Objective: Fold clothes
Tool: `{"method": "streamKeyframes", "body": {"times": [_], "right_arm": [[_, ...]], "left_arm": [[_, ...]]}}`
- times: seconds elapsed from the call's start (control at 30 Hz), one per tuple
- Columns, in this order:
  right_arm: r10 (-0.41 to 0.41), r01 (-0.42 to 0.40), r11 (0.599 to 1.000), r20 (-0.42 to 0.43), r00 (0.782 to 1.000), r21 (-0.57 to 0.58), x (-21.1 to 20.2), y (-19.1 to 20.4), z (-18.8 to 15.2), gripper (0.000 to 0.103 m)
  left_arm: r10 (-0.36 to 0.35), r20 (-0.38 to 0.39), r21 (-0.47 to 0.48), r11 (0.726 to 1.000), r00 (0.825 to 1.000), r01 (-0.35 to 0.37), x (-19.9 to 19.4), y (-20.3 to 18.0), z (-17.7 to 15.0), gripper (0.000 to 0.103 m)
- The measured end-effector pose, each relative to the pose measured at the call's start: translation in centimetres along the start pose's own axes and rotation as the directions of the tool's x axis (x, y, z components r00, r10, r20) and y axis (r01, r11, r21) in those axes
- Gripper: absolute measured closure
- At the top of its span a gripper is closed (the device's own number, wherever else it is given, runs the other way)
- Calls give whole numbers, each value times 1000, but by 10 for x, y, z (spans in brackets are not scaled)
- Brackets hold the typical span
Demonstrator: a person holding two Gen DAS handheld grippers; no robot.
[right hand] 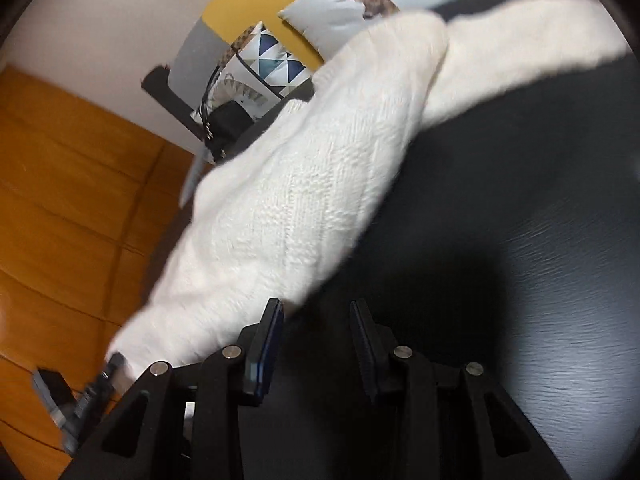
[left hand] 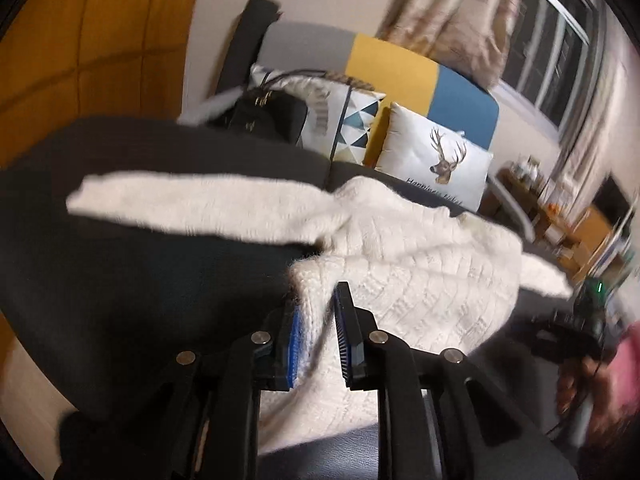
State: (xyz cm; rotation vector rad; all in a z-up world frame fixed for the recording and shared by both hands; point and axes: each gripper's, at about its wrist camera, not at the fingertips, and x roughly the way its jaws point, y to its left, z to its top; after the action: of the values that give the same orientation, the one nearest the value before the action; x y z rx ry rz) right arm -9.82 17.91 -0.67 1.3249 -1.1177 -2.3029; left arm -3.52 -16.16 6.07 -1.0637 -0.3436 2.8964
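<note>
lying on sofa (left hand: 120,280): one white sweater (left hand: 420,264); two cushions (left hand: 436,160)

the deer cushion (left hand: 436,156) bears a line starting "happiness", the rest unreadable.

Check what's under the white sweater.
The white knit sweater lies on a dark sofa seat, which shows around it. Its hem sits between the left gripper fingers. Anything beneath the sweater itself is covered.

A home living room: beyond the fingers stand a sofa (left hand: 420,72) with a deer-print cushion (left hand: 436,160), a curtained window (left hand: 560,52), cluttered shelves (left hand: 560,216) and wooden flooring (right hand: 72,184).
</note>
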Motion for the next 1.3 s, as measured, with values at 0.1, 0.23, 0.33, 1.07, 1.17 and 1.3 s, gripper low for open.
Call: {"method": "streamKeyframes", "body": {"times": [0.1, 0.23, 0.33, 1.07, 1.17, 1.3], "right_arm": [[71, -70, 995, -14, 997, 76, 20, -5, 5, 65], [144, -144, 983, 10, 990, 114, 35, -2, 15, 80], [211, -213, 973, 27, 977, 90, 33, 6, 18, 97], [235, -226, 967, 76, 969, -114, -39, 75, 11, 78], [149, -148, 972, -10, 989, -184, -28, 62, -23, 77], [48, -77, 966, -121, 991, -248, -13, 52, -65, 74]], "left_arm": [[-16, -12, 7, 1000, 1000, 16, 3, -5, 2, 85], [-41, -72, -18, 999, 997, 40, 17, -5, -2, 85], [-65, -103, -12, 998, 993, 64, 20, -8, -9, 85], [-313, -110, -311, 912, 943, 266, 26, 9, -11, 85], [-380, -74, -365, 871, 922, 329, 19, 18, -10, 86], [-455, -33, -336, 844, 890, 419, 3, -1, 9, 95]]}}
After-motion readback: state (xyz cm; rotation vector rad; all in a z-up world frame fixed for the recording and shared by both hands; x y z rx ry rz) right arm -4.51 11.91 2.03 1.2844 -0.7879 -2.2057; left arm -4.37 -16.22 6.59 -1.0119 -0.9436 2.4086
